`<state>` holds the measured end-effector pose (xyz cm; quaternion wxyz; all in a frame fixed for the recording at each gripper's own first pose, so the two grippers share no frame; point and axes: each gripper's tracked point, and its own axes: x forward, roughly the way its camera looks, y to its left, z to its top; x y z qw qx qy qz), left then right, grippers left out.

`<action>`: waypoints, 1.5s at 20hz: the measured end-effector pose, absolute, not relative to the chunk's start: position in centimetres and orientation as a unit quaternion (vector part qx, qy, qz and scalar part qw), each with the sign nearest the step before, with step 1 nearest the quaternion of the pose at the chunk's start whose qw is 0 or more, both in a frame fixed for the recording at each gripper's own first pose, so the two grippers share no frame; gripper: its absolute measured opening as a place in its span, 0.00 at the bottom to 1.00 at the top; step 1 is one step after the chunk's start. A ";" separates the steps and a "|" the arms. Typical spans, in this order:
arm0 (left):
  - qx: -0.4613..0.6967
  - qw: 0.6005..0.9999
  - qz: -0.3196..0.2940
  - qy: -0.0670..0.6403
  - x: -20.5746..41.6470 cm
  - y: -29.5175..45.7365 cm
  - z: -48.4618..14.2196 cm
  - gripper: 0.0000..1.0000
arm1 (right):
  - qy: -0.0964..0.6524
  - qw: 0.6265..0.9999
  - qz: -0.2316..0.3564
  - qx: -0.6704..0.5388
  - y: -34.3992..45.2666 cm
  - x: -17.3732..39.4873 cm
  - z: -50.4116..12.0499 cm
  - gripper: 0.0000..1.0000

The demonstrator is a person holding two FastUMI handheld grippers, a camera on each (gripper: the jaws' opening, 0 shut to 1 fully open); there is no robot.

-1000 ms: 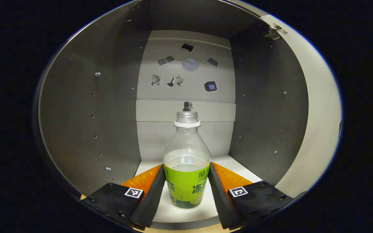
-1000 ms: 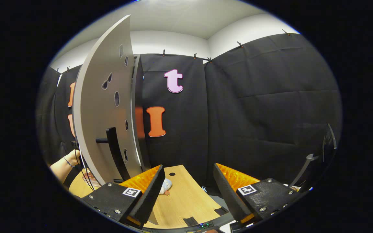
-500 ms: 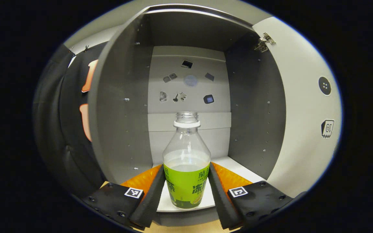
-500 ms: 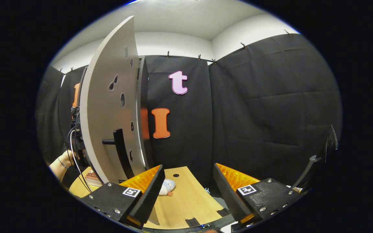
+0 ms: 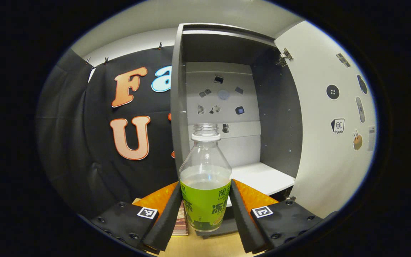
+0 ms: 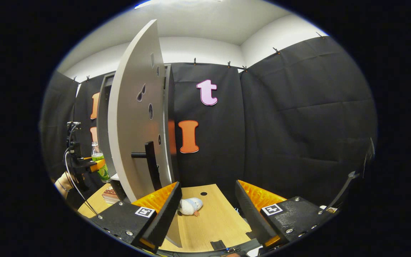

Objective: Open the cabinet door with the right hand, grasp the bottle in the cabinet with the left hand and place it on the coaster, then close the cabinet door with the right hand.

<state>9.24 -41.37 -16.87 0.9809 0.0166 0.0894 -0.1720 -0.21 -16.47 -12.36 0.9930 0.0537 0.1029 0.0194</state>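
Note:
A clear bottle (image 5: 205,192) with a green label and no cap stands upright between the fingers of my left gripper (image 5: 205,186), which is shut on it just outside the cabinet (image 5: 223,107). The cabinet's white shelf (image 5: 262,176) lies behind the bottle. The pale door (image 5: 328,128) is swung open on the right. In the right gripper view, the door (image 6: 137,117) and its dark handle (image 6: 150,160) stand left of my right gripper (image 6: 207,189), which is open and holds nothing. Farther left there, the left gripper (image 6: 97,165) carries the bottle (image 6: 101,168).
A small plush toy (image 6: 190,206) lies on the wooden table (image 6: 212,221) just past the right gripper's fingers. A stack of books (image 6: 110,193) sits at the cabinet's foot, also seen low in the left gripper view as books (image 5: 180,223). A hand (image 6: 62,184) holds the left gripper.
My left gripper has drawn back out of the cabinet with the bottle held in it. The right gripper has backed a little away from the open door.

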 end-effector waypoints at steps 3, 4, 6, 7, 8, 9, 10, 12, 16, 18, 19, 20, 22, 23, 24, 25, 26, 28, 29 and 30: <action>0.006 0.981 -0.167 0.103 7.2 -38.9 -18.7 0.83 | 0.104 0.993 0.028 0.048 -15.9 -0.6 -12.3 0.93; -0.007 0.980 -0.169 0.108 6.5 -38.2 -19.5 0.83 | 0.105 0.993 0.031 0.046 -15.7 -0.7 -12.2 0.93; -0.023 0.979 -0.165 0.113 5.4 -36.5 -20.7 0.82 | 0.104 0.993 0.033 0.045 -15.5 -0.9 -12.1 0.93; -0.022 0.980 -0.163 0.111 5.0 -35.7 -21.3 0.82 | 0.103 0.993 0.031 0.045 -15.5 -0.9 -12.1 0.93; -0.020 0.981 -0.161 0.110 4.5 -35.1 -22.0 0.80 | 0.102 0.993 0.031 0.046 -15.4 -1.0 -12.0 0.93; -0.017 0.981 -0.161 0.110 4.0 -34.5 -22.8 0.81 | 0.102 0.993 0.031 0.047 -15.3 -1.1 -12.0 0.93; -0.016 0.980 -0.162 0.112 3.4 -34.2 -23.7 0.81 | 0.102 0.993 0.030 0.048 -15.3 -1.2 -12.1 0.93; -0.010 0.979 -0.165 0.122 2.1 -33.6 -25.9 0.81 | 0.103 0.993 0.028 0.048 -15.4 -1.4 -12.3 0.93; -0.002 0.976 -0.169 0.140 0.2 -33.2 -31.2 0.81 | 0.114 0.992 0.025 0.047 -15.3 -1.4 -12.9 0.93; -0.008 0.973 -0.171 0.153 -0.6 -33.1 -34.0 0.81 | 0.120 0.992 0.025 0.044 -15.3 -1.5 -13.1 0.93; -0.017 0.972 -0.170 0.161 -0.8 -33.0 -35.3 0.81 | 0.122 0.991 0.024 0.042 -15.3 -1.5 -13.1 0.93; -0.024 0.971 -0.166 0.168 -1.0 -33.0 -36.3 0.81 | 0.123 0.991 0.024 0.041 -15.3 -1.5 -13.2 0.93; -0.023 0.970 -0.157 0.183 -1.3 -32.6 -39.0 0.81 | 0.126 0.991 0.021 0.039 -15.3 -1.5 -13.3 0.93; -0.018 0.969 -0.155 0.190 -1.6 -32.5 -40.3 0.81 | 0.127 0.991 0.019 0.038 -15.4 -1.5 -13.2 0.93; -0.012 0.969 -0.152 0.194 -1.7 -32.4 -41.4 0.82 | 0.128 0.991 0.017 0.038 -15.5 -1.5 -13.2 0.93; -0.008 0.969 -0.149 0.198 -1.8 -32.3 -42.5 0.82 | 0.130 0.991 0.014 0.038 -15.6 -1.5 -13.3 0.93; -0.007 0.968 -0.147 0.202 -1.9 -32.3 -43.5 0.81 | 0.131 0.991 0.012 0.039 -15.7 -1.4 -13.3 0.93; -0.013 0.967 -0.146 0.209 -2.1 -32.5 -44.9 0.81 | 0.134 0.990 0.009 0.038 -15.8 -1.5 -13.4 0.93; -0.014 0.967 -0.144 0.212 -2.2 -32.6 -45.6 0.82 | 0.136 0.990 0.008 0.036 -15.8 -1.4 -13.3 0.93; -0.014 0.966 -0.144 0.216 -2.3 -32.6 -46.3 0.83 | 0.137 0.990 0.008 0.033 -15.8 -1.4 -13.4 0.93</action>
